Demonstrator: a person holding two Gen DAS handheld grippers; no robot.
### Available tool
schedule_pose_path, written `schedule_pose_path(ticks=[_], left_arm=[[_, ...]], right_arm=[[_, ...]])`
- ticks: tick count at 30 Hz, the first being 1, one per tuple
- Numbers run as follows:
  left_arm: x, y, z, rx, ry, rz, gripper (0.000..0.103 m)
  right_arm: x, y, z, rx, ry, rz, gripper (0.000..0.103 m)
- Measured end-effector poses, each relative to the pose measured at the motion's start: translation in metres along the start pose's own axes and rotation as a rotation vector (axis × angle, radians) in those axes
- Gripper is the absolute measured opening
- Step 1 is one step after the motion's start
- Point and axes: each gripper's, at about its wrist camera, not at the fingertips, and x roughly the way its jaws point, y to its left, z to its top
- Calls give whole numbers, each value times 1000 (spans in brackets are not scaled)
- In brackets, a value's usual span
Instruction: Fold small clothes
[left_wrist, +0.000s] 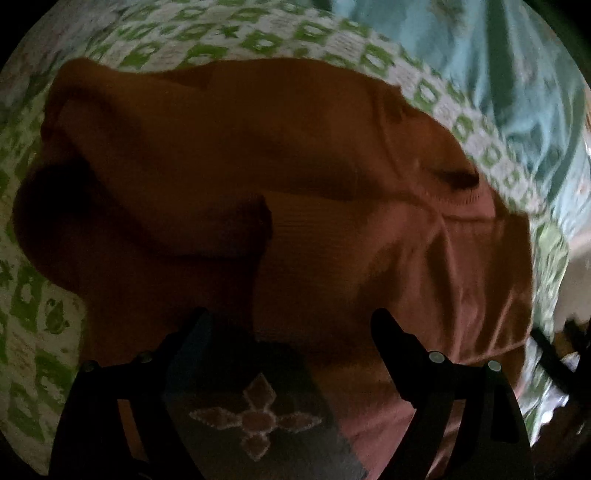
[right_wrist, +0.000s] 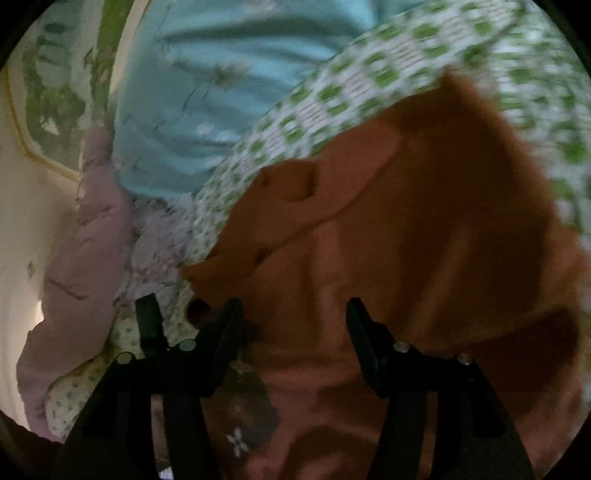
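Observation:
An orange-brown small garment (left_wrist: 295, 166) lies spread and rumpled on a green-and-white patterned bedsheet (left_wrist: 258, 40). It also fills the right wrist view (right_wrist: 424, 221). My left gripper (left_wrist: 291, 321) hovers over its near part with jaws wide apart and nothing between the fingertips. A grey cloth with a white flower motif (left_wrist: 255, 417) lies under the left gripper's base. My right gripper (right_wrist: 293, 310) is also open over the garment's near edge, empty. The same grey flowered cloth (right_wrist: 243, 424) shows beneath it.
A light blue blanket (right_wrist: 229, 92) lies bunched beyond the sheet (right_wrist: 332, 96), also in the left wrist view (left_wrist: 498, 92). A lilac quilted cover (right_wrist: 85, 251) sits at the left, against a cream wall (right_wrist: 22, 206). A dark frame (left_wrist: 554, 354) shows at the right edge.

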Motion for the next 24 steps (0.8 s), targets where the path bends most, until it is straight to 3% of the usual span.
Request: schedule_pose_path(ticks=[1,3,4,8,10,12,14,20,24], left_arm=[[2,-1,3,0,-10,-11,77],[5,-7,9,30,-31,-47,20],[7,-10,12,45,-32,-66,9],[-25,-18,14,107,-117,-115,6],[-40,-6,11,119,-154,-98,6],[-34,14,10,127,-126,-40,6],[-30,33,9,97,-89,-34,6],[-32,30,13,97,-120,-16,6],[-23,23,16,94,-104,-1,7]], right_arm=[[-9,-8,-3,23,-16,-16,59],[-17,-18,-5,57,-37,-36,59],[-21,-23,-6,74,-48,-51,59],[-28,-29,-2,92,-77,-92,59],[-34,-29,2,74,-100,-116,59],[-40,-28,7,54,-129,-152,59],[-42,-31,13,39,-143,-197,59],[-28,-48,48,-37,-138,-384,59],[1,-67,76,-80,-73,-505,59]])
